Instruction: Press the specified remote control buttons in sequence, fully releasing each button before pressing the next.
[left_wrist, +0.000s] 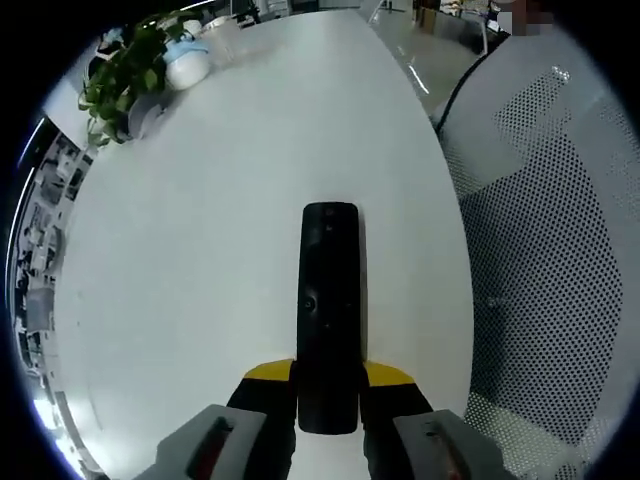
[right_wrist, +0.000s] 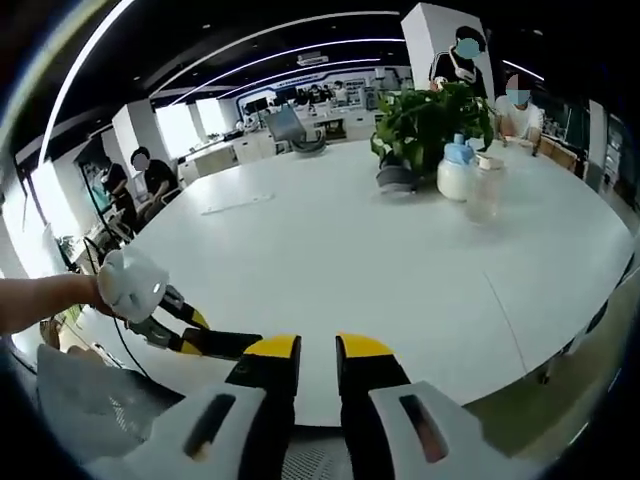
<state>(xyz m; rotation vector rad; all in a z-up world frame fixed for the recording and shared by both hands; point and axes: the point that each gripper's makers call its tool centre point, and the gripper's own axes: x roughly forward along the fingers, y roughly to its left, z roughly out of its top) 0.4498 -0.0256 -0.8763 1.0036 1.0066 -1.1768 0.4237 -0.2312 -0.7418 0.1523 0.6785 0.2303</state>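
Observation:
A long black remote (left_wrist: 328, 300) lies lengthwise on the white table (left_wrist: 200, 250), its near end clamped between the yellow-tipped jaws of my left gripper (left_wrist: 328, 378), which is shut on it. In the right gripper view the same left gripper (right_wrist: 190, 335) comes in from the left, held by a person's hand, with the dark remote (right_wrist: 232, 344) sticking out toward the right. My right gripper (right_wrist: 318, 352) hovers just right of the remote's end. Its yellow-tipped jaws stand almost together and hold nothing.
A potted plant (right_wrist: 430, 120), a white bottle with a blue cap (right_wrist: 455, 172) and a clear jar (right_wrist: 487, 190) stand at the table's far side. A grey mesh chair (left_wrist: 545, 260) sits by the table edge. Several people sit in the background.

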